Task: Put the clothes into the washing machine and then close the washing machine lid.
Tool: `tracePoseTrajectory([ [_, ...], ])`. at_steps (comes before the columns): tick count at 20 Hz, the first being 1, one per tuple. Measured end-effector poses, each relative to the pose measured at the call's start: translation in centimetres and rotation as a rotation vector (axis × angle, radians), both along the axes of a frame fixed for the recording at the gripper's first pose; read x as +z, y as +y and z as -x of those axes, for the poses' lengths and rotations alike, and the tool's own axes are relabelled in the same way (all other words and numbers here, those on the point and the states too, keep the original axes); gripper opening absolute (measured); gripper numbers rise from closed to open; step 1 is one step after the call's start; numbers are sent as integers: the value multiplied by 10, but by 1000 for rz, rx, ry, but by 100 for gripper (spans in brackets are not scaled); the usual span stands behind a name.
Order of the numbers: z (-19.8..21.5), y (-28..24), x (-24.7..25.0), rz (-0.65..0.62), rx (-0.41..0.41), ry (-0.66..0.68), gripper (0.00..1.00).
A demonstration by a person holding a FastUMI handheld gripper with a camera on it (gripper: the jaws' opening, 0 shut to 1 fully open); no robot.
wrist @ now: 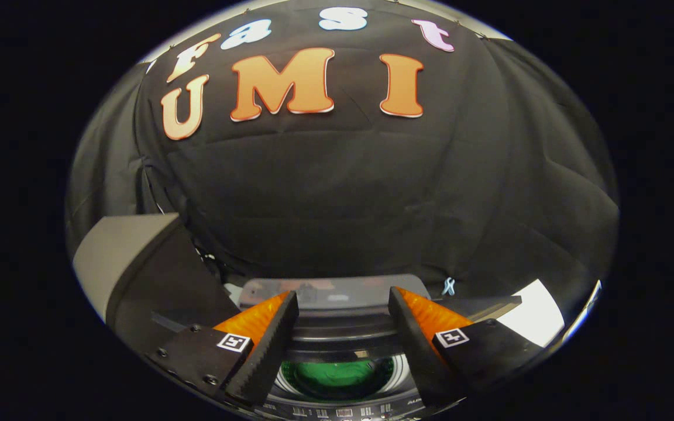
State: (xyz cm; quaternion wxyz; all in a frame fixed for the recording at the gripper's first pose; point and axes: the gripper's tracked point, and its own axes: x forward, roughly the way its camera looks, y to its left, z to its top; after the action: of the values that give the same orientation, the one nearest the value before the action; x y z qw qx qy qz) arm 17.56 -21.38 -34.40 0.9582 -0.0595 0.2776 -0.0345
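Gripper: my gripper hangs above the washing machine with its two fingers spread wide and nothing between them; I judge it is held high like this because it has no load to carry.

Washing machine: one, directly below and just ahead of the fingers, its control strip nearest me.

Drum opening: one round opening seen between the fingers, uncovered, so the machine can take laundry from above.

Clothes: one green bundle lies down inside the drum; I count a single mass and cannot tell whether it is more than one garment.

Lid: one lid, standing raised at the back of the machine, beyond the fingertips, against the black cloth wall; it stands open to give access to the drum.

Task progress: loading looks done to me; closing the lid is not yet done.

Next move, my guess: reach past the opening to the lid's edge and bring it forward and down.

Other: one grey panel stands off to the left.
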Motion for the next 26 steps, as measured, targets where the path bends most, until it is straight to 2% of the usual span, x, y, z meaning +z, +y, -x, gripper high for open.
tracePoseTrajectory([
  [3,55,-11,-52,-43,-85,81,99],
  [5,77,-18,-55,-98,-151,70,99],
  [7,90,-24,-37,-105,-195,34,99],
  [11,116,-39,34,-74,-230,-75,99],
  [15,142,-59,123,-69,-268,-192,99],
  [20,189,-90,241,-4,-311,-349,99],
  [23,219,-99,291,11,-346,-409,99],
  [26,238,-102,314,4,-369,-429,99],
])
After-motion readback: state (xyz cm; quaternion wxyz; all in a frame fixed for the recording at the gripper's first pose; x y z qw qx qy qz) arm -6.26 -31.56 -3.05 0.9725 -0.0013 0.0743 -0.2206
